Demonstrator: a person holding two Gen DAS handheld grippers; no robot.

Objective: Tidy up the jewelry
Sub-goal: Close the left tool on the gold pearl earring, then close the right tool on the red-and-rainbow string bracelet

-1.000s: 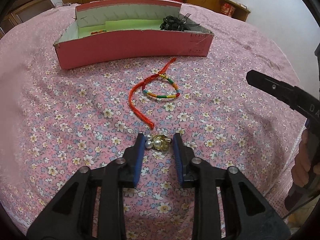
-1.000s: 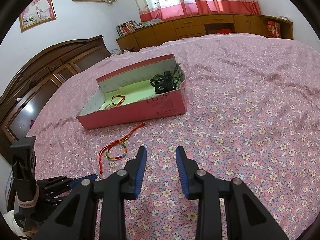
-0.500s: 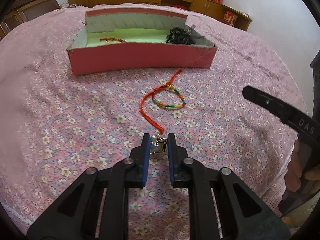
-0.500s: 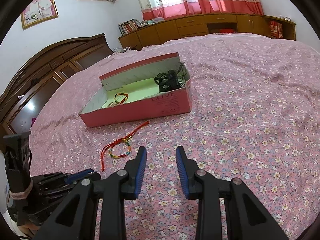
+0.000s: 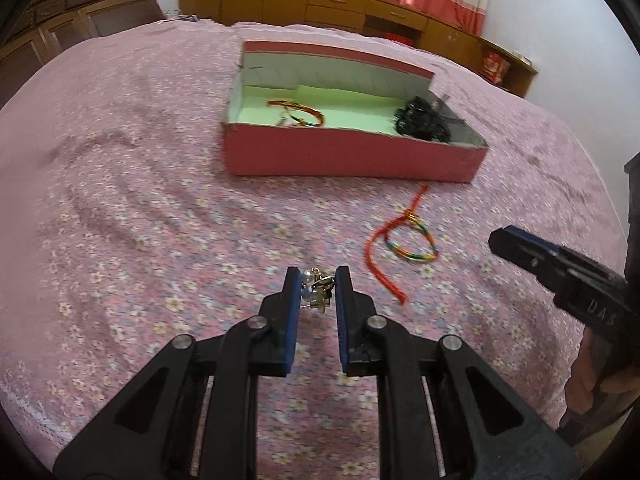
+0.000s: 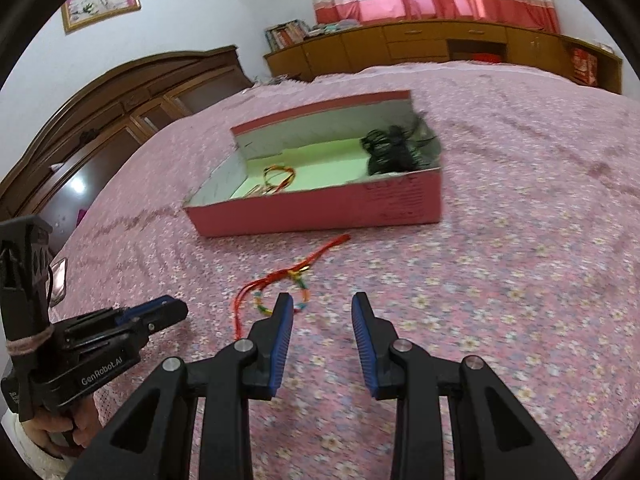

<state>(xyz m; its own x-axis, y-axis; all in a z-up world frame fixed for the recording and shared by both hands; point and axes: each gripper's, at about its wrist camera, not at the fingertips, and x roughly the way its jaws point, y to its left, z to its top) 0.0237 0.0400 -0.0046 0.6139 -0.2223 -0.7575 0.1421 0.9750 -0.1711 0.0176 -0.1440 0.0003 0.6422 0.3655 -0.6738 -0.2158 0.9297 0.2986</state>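
Observation:
My left gripper [image 5: 317,276] is shut on a gold and pearl earring [image 5: 316,290] and holds it above the bedspread. A pink open box [image 5: 352,156] lies ahead; it holds a red woven bracelet [image 5: 298,114] and a black tangle of jewelry [image 5: 422,120]. A red cord bracelet with a multicoloured loop [image 5: 404,240] lies on the bed between the box and the grippers. My right gripper [image 6: 322,300] is open and empty, just this side of that bracelet [image 6: 288,284]. The box [image 6: 320,212] shows beyond it. The left gripper [image 6: 152,312] shows at the lower left there.
The pink floral bedspread [image 5: 140,220] covers the whole bed. Wooden cabinets [image 6: 440,46] line the far wall and a dark wooden wardrobe [image 6: 100,120] stands at the left. A phone-like object [image 6: 60,280] lies near the bed's left edge.
My left gripper has closed on the earring and lifted it off the bed, swinging leftward. My right gripper has moved forward toward the cord bracelet and stays open.

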